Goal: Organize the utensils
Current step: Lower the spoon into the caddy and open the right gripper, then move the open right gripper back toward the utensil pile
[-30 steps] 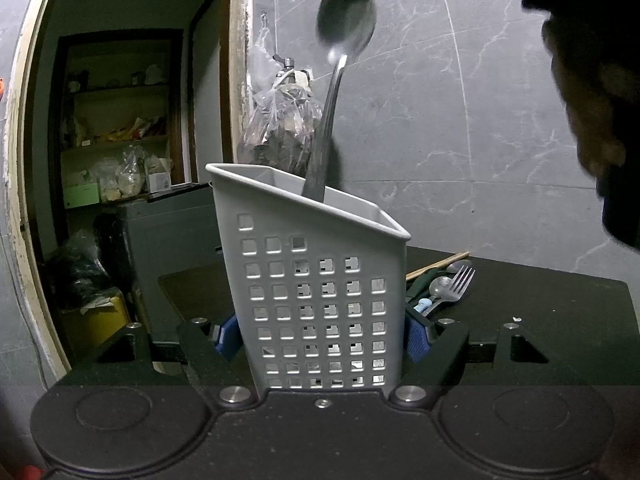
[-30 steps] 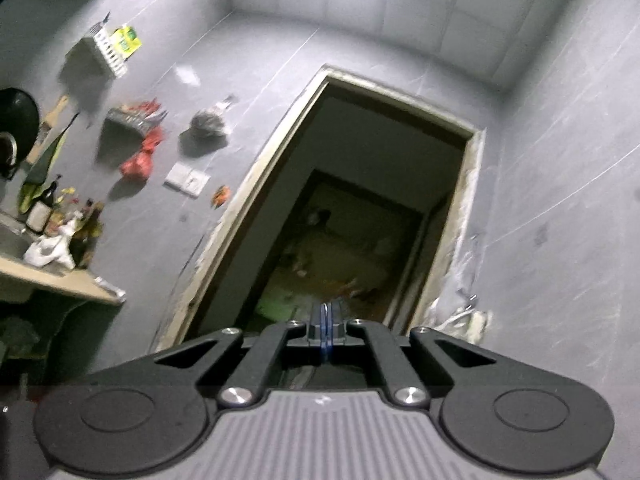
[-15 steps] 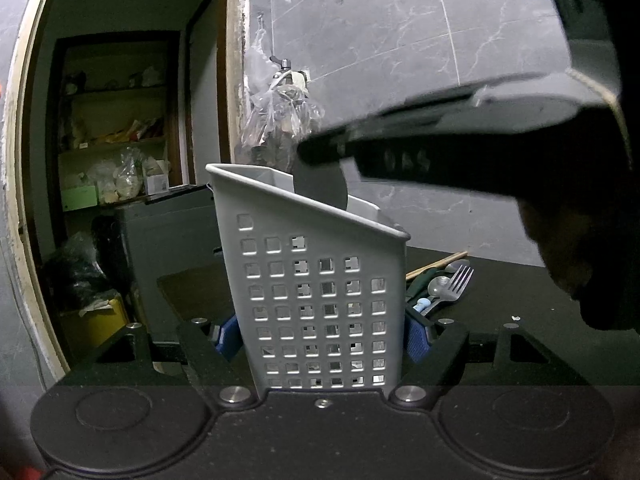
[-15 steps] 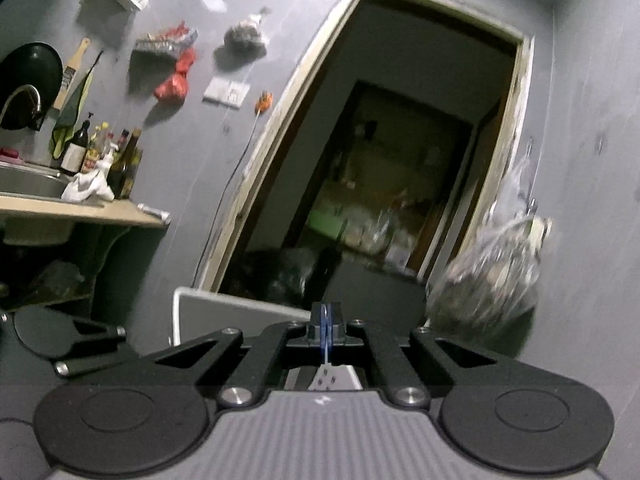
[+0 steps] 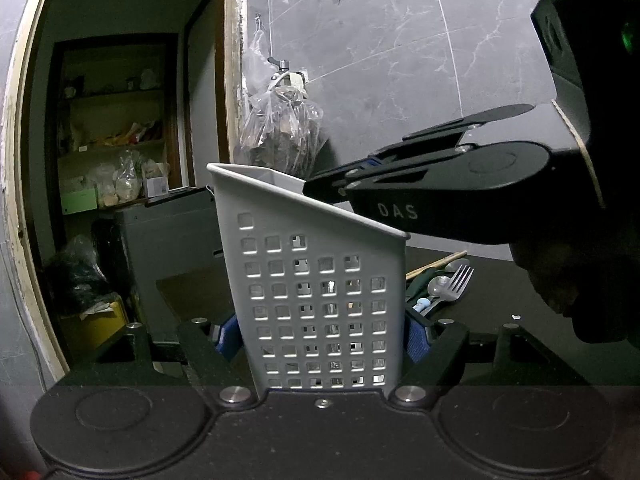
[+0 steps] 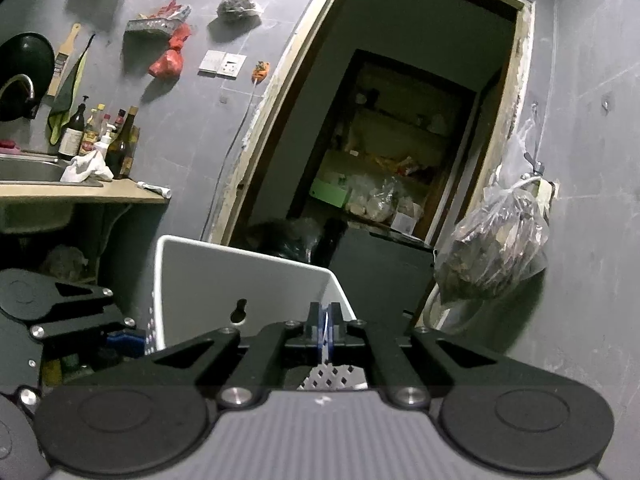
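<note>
Left tongs [image 5: 322, 336] grasp the caddy [image 5: 320, 292]; right tongs [image 6: 325, 330] are clenched over its rim.
The grey plastic caddy with square holes stands upright between the left pads; it seems light, stiff, slightly slippery, so gripping low on its walls is safest. A fork [image 5: 456, 286] lies on the tabletop [image 5: 500, 292] beyond.

The spoon that stood high above the caddy [image 5: 320, 304] a second earlier, its handle dipping into the opening, dropped out of sight inside. The right gripper [image 5: 316, 190] came down from the top right, its closed tips now just over the caddy's sloped rim. Its own view swung down from the ceiling and door top to the caddy's open mouth [image 6: 224, 280] and the left gripper's finger [image 6: 124, 338].
</note>
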A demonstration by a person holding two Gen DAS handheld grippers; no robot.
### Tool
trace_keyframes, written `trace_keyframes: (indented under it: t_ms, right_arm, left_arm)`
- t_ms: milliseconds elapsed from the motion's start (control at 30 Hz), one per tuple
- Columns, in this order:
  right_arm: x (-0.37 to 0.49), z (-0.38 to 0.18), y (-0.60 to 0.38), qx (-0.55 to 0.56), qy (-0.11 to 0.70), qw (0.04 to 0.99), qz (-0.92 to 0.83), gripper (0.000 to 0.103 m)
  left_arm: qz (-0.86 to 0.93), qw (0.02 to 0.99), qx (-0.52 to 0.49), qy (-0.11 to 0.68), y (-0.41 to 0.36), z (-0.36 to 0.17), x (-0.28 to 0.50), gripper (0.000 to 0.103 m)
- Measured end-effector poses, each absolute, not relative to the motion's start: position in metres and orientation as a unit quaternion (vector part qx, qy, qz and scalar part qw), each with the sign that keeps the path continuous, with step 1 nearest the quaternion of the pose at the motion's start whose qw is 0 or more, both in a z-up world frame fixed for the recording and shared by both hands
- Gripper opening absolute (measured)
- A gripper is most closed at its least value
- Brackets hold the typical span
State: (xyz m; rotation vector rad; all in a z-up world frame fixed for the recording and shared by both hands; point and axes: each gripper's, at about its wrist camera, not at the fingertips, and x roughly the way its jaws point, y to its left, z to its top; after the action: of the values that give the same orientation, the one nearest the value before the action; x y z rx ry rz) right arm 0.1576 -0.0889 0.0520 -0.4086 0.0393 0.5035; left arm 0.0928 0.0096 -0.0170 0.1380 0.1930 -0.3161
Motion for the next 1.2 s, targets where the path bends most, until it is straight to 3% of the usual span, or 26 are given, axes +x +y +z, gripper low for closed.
trace_keyframes:
  t_ms: [200,300,433,600,667,733,933,1200]
  right_arm:
    - [0.16,0.052,-0.093,-0.195,0.022,0.95,0.244,0.003]
    - [0.158,0.053,-0.097,-0.19,0.015,0.953,0.237,0.015]
    - [0.155,0.057,-0.115,-0.163,0.004,0.961,0.223,0.045]
    - [0.15,0.061,-0.141,-0.142,-0.009,0.972,0.188,0.071]
    - [0.148,0.062,-0.151,-0.128,-0.016,0.976,0.174,0.093]
    - [0.145,0.061,-0.163,-0.115,-0.024,0.981,0.155,0.1]
    - [0.148,0.056,-0.193,-0.076,-0.006,0.991,0.107,0.103]
    - [0.179,0.038,-0.246,0.063,0.099,0.99,0.08,0.103]
  left_arm:
    - [-0.157,0.98,0.069,0.096,0.009,-0.017,0.092,0.078]
    - [-0.157,0.981,0.069,0.096,0.009,-0.017,0.093,0.078]
    - [-0.157,0.98,0.069,0.096,0.009,-0.017,0.093,0.078]
    - [-0.157,0.981,0.069,0.096,0.009,-0.017,0.093,0.078]
    - [-0.157,0.981,0.069,0.096,0.009,-0.017,0.092,0.078]
    - [-0.157,0.981,0.07,0.095,0.009,-0.017,0.093,0.078]
    - [-0.157,0.981,0.07,0.095,0.009,-0.018,0.093,0.078]
    - [-0.157,0.981,0.07,0.095,0.01,-0.017,0.092,0.078]
